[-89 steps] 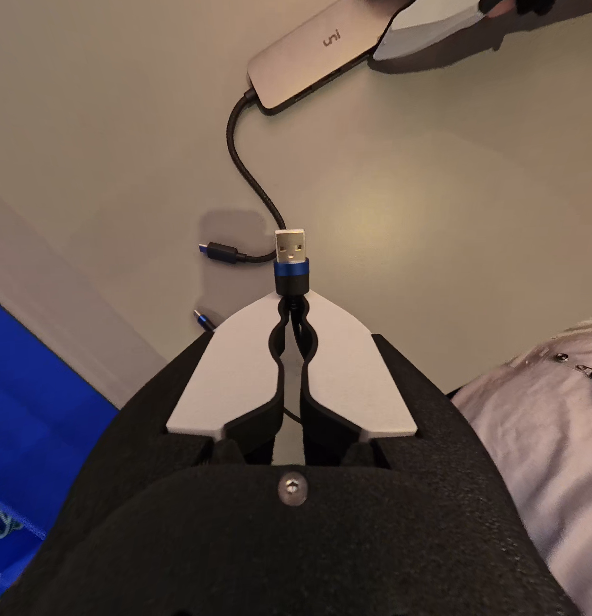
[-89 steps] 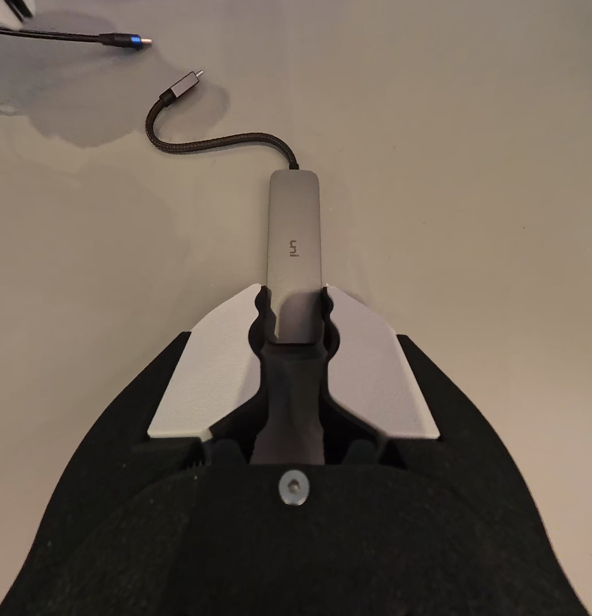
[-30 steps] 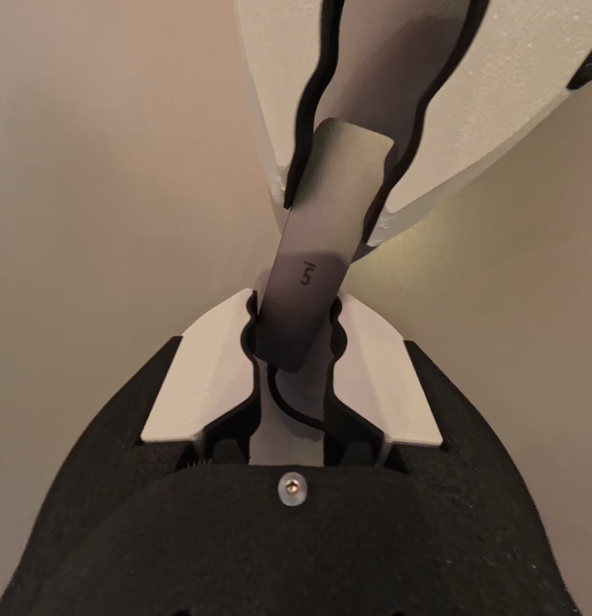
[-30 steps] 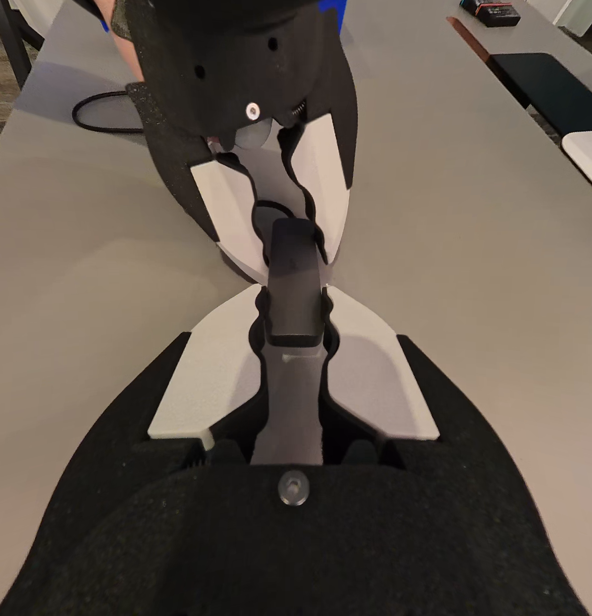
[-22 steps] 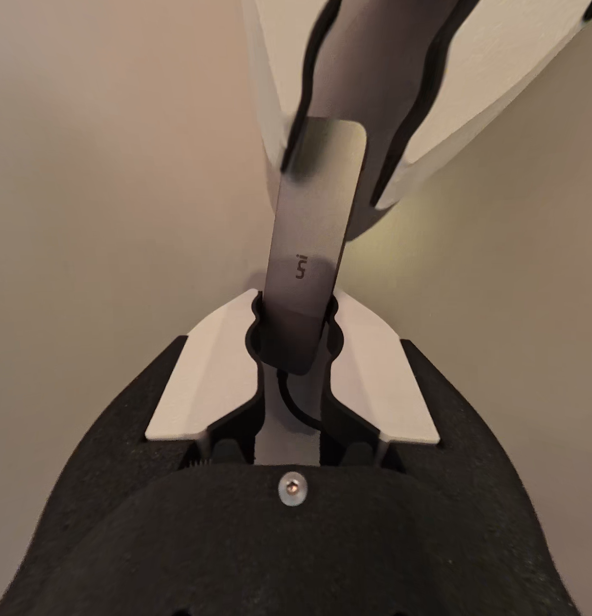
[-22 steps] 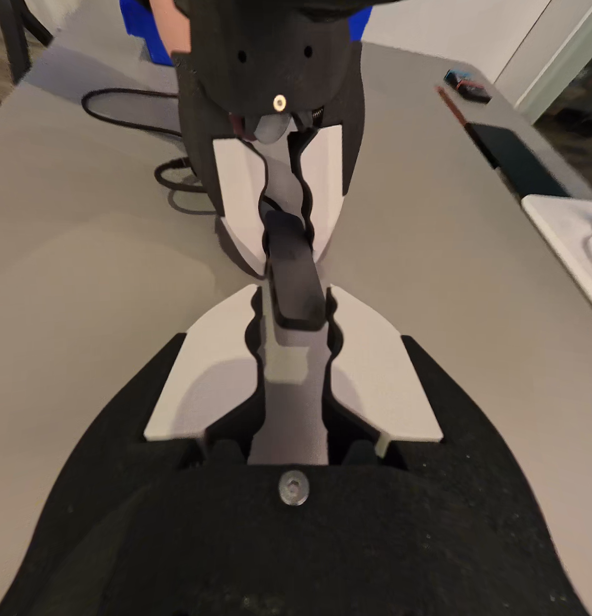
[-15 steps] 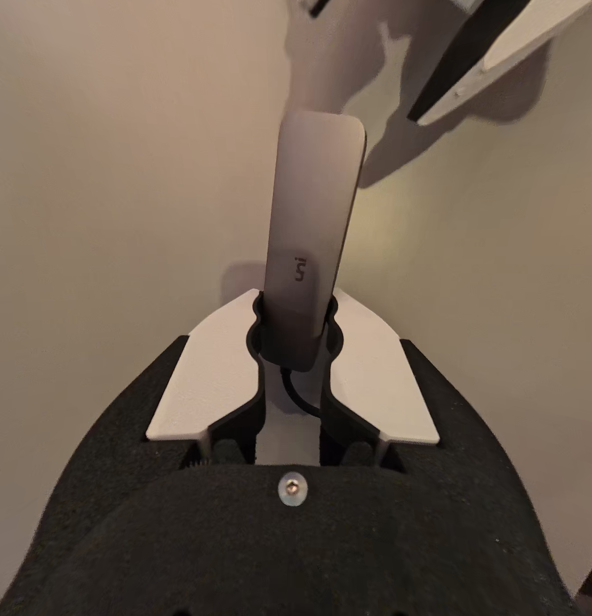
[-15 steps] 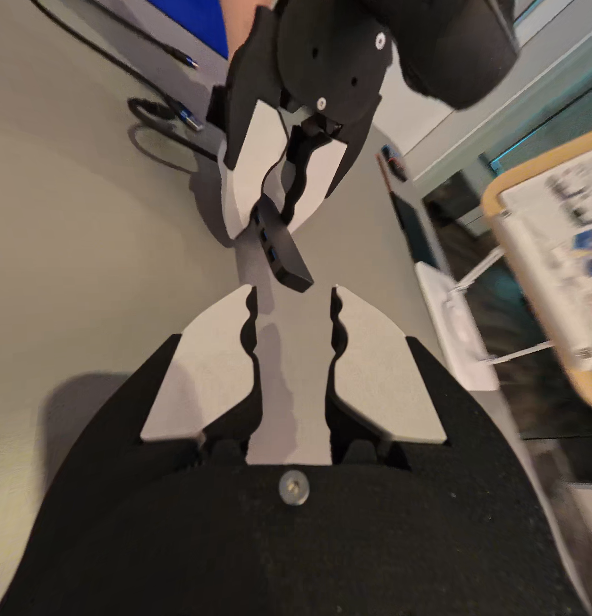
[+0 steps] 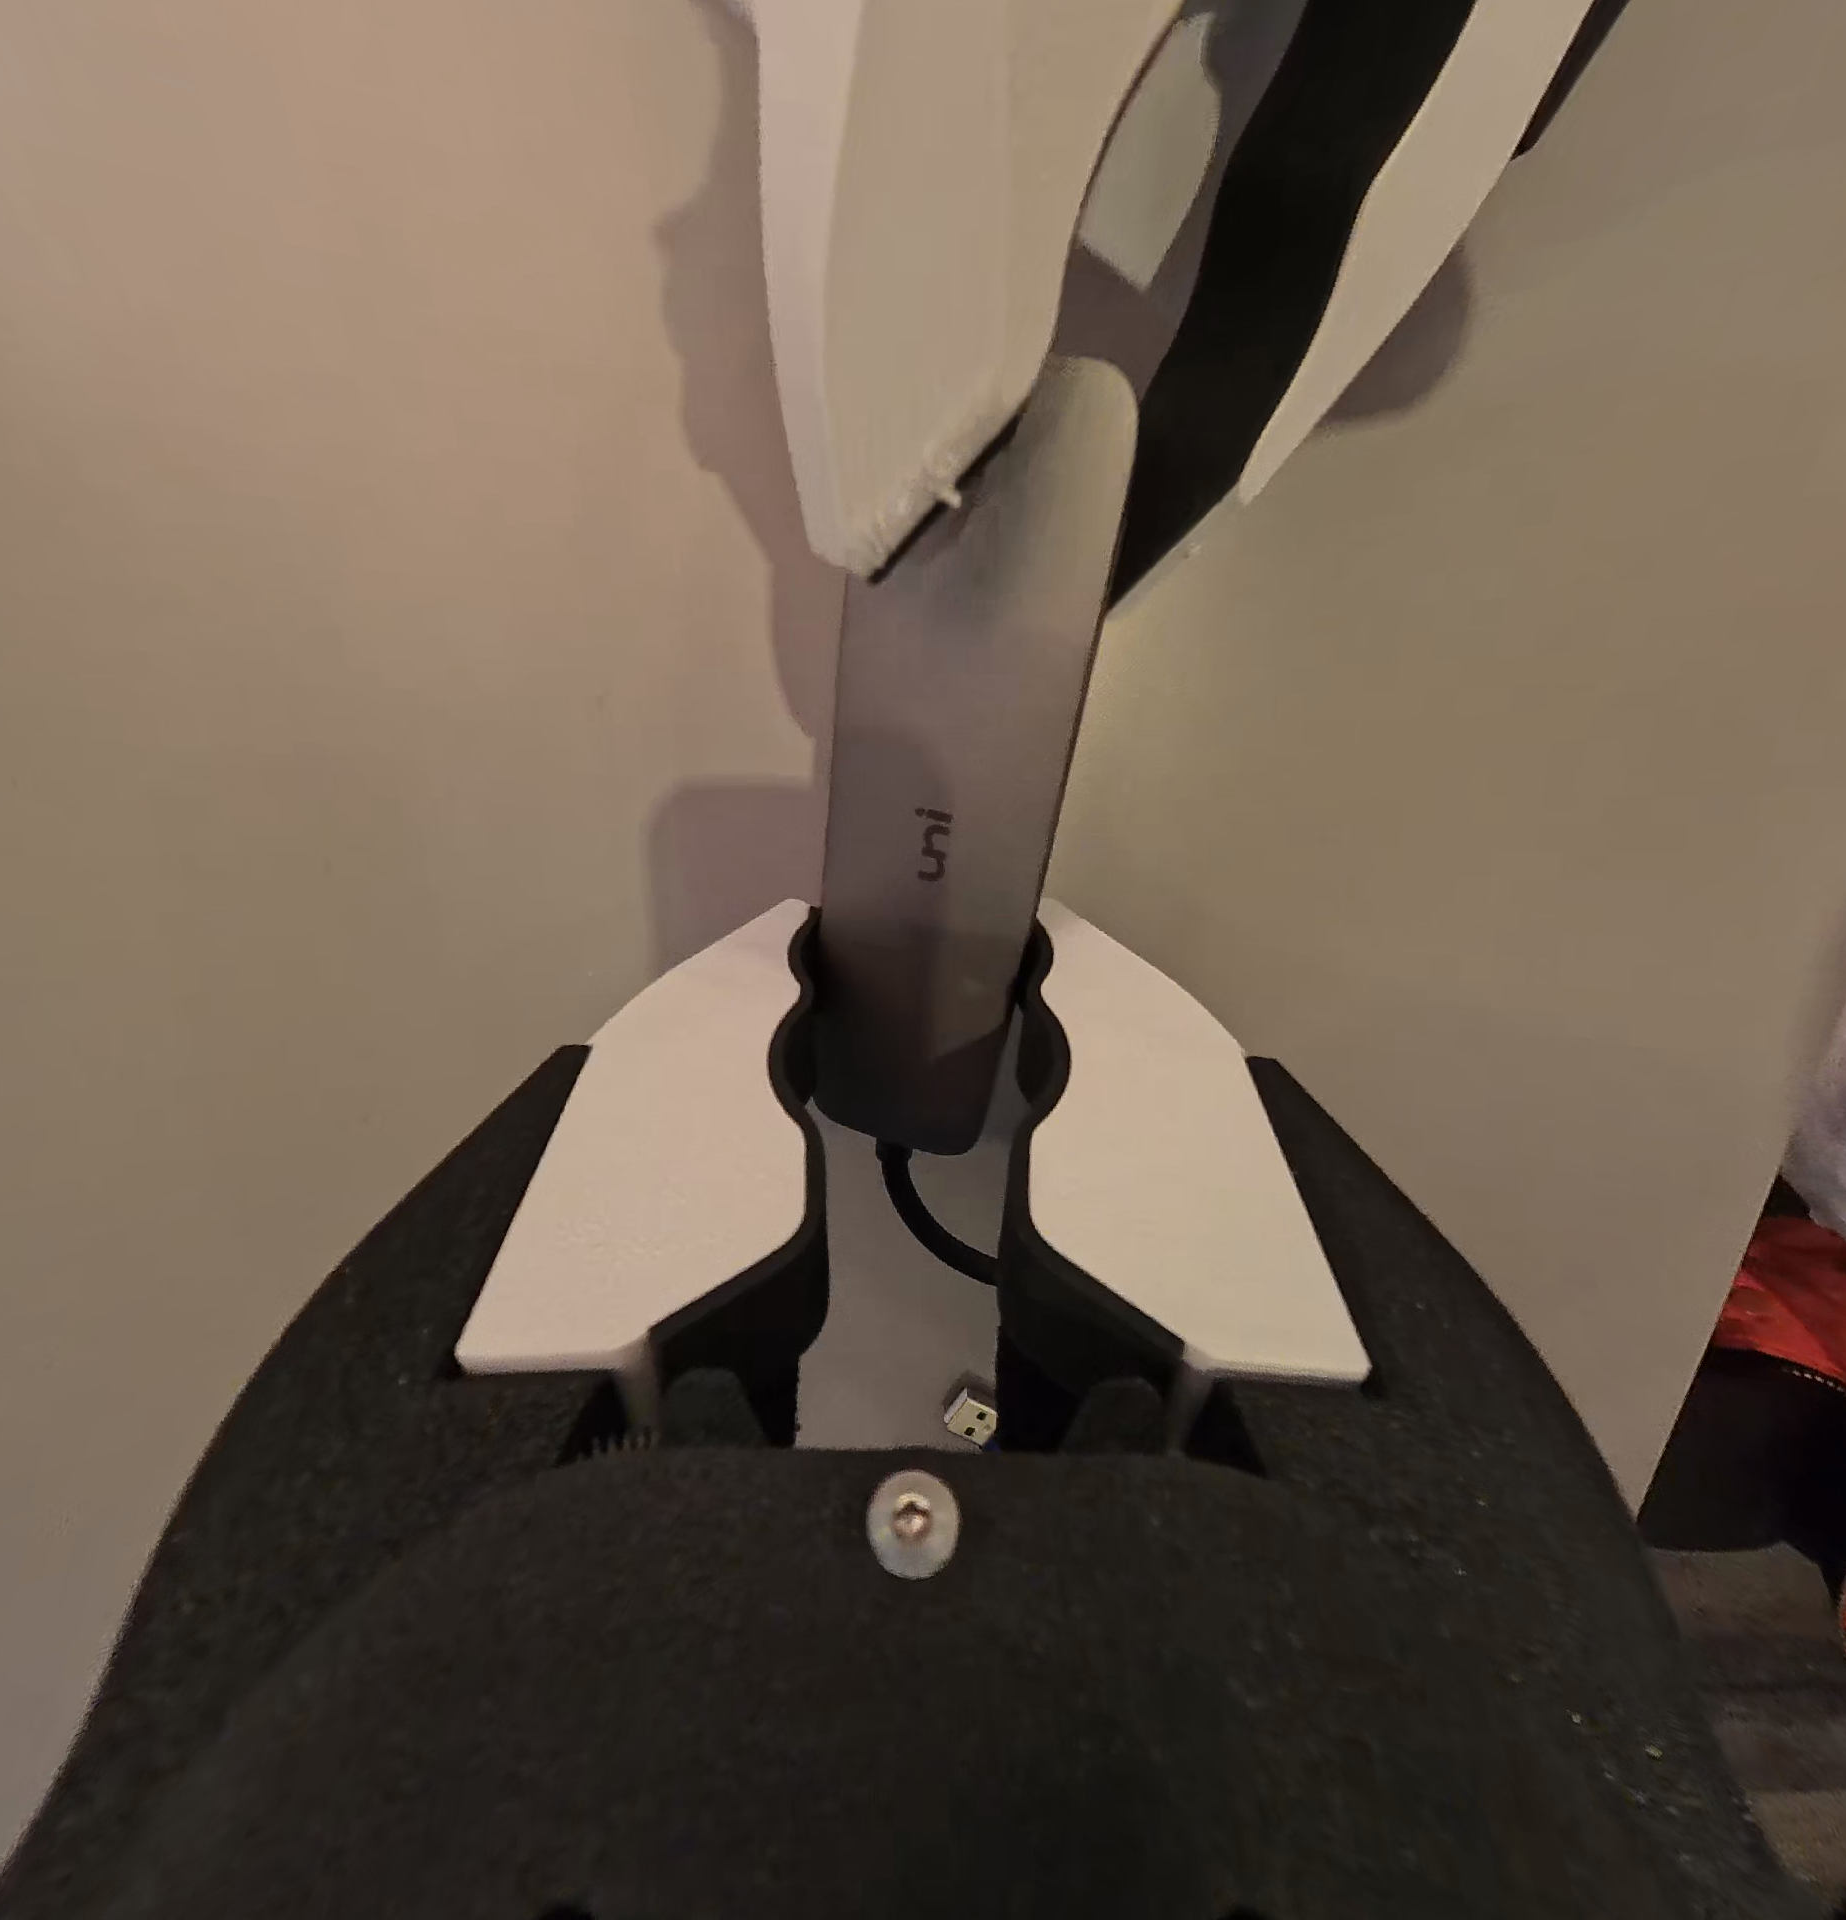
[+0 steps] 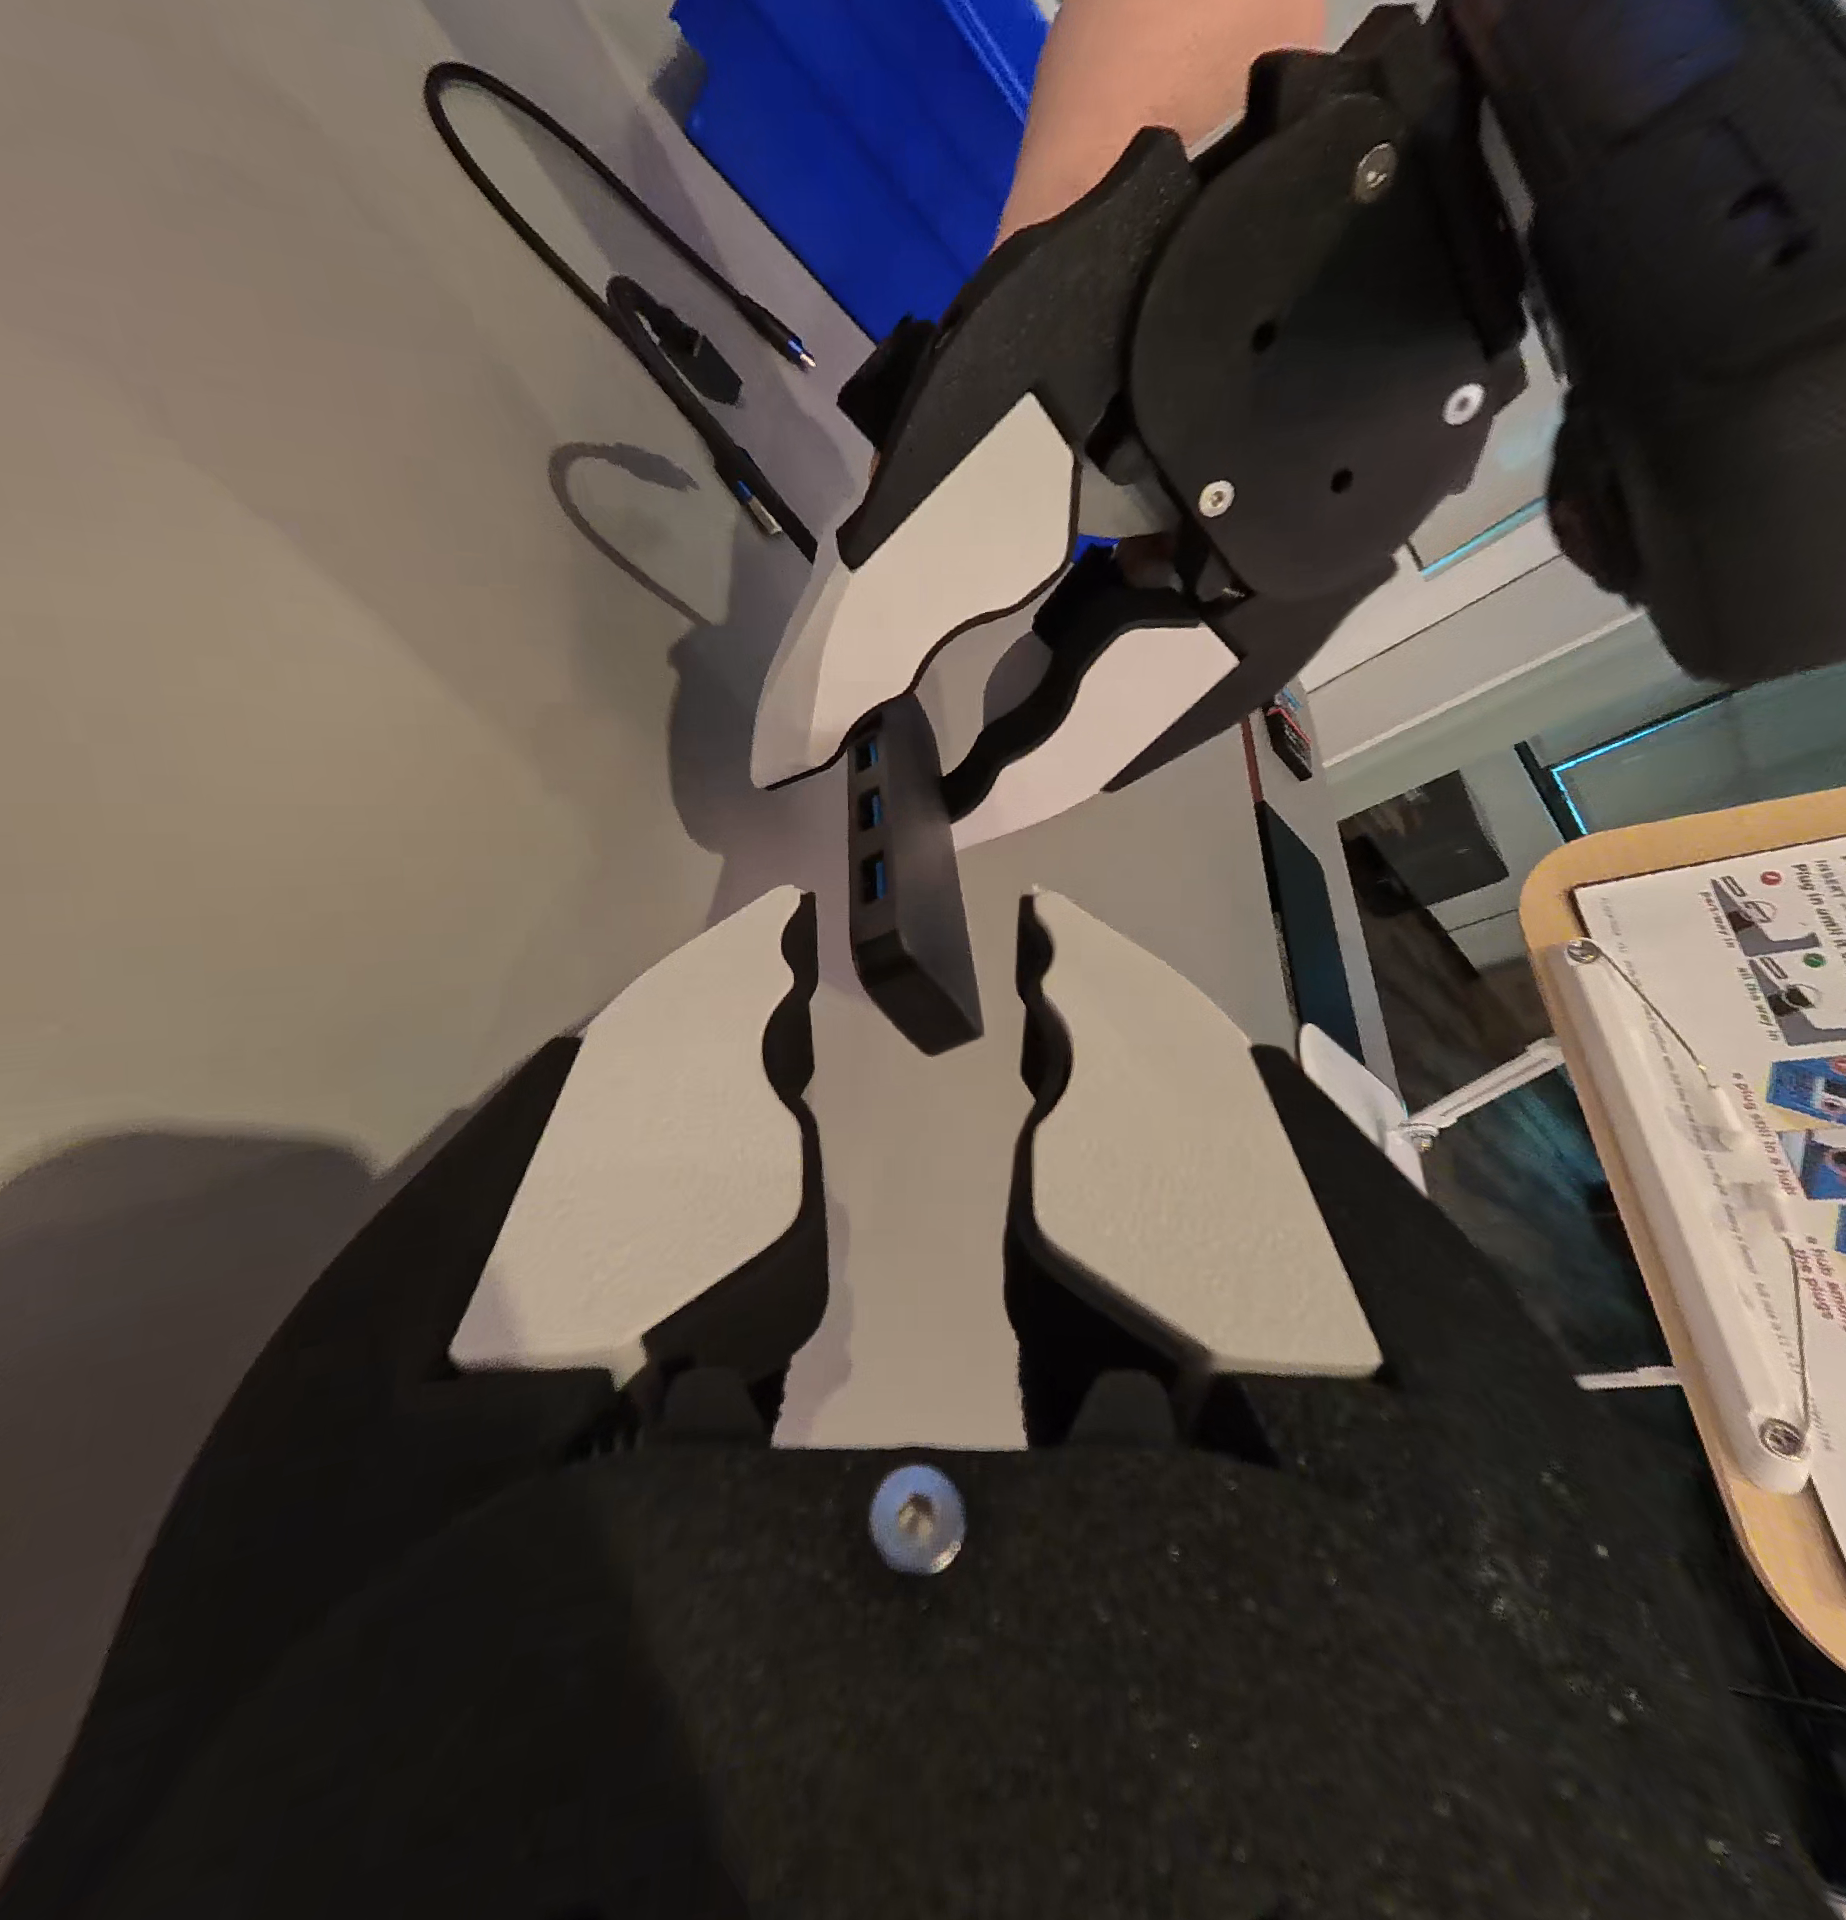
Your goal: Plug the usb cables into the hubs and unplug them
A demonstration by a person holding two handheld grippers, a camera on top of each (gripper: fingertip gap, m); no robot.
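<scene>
While the left wrist view looks down at the pale surface [image 9: 327,623], the left gripper [image 9: 924,971] is clamped on the near end of the grey hub [image 9: 950,790], its cable [image 9: 924,1221] trailing back between the fingers. From the right wrist view, the right gripper [image 10: 914,935] stands open and empty, its jaws flanking the hub's [image 10: 903,914] free end without touching. Loose cables [image 10: 628,270] lie beyond. Stiff, light and smooth, the hub is probably best pinched on its flat faces, clear of the ports.

Hub [image 10: 914,904] fills the gap between right gripper [image 10: 914,956] fingers.
</scene>
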